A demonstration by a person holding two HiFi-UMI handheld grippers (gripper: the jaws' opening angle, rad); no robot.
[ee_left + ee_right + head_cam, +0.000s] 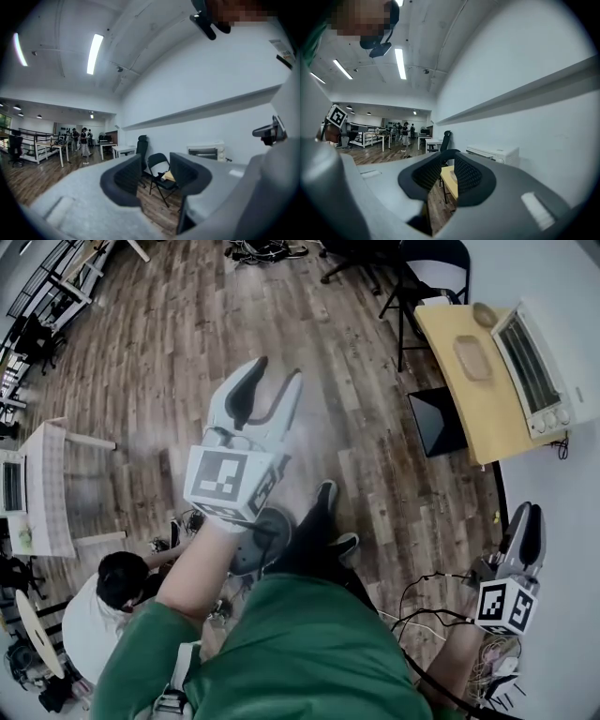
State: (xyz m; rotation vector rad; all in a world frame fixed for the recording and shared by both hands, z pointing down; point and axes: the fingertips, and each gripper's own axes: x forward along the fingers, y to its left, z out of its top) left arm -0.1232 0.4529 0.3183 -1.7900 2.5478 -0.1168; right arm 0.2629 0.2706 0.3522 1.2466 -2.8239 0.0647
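My left gripper (277,371) is held up over the wooden floor in the head view, open, with nothing between its fingers. In the left gripper view its jaws (154,171) frame a black folding chair (161,180) and a white toaster oven (205,151) by the wall. My right gripper (525,510) hangs low at the right near the white wall. Its jaws stand only a narrow gap apart and hold nothing. The right gripper view (447,173) shows a yellow table (449,180) through that gap, with the toaster oven (494,153) beyond.
The yellow table (469,399) at the upper right carries the toaster oven (539,362), a tan tray (472,357) and a bowl (485,313). A black folding chair (427,277) stands beside it. Cables (441,615) lie near my feet. A person (122,582) sits at the lower left by a white table (47,488).
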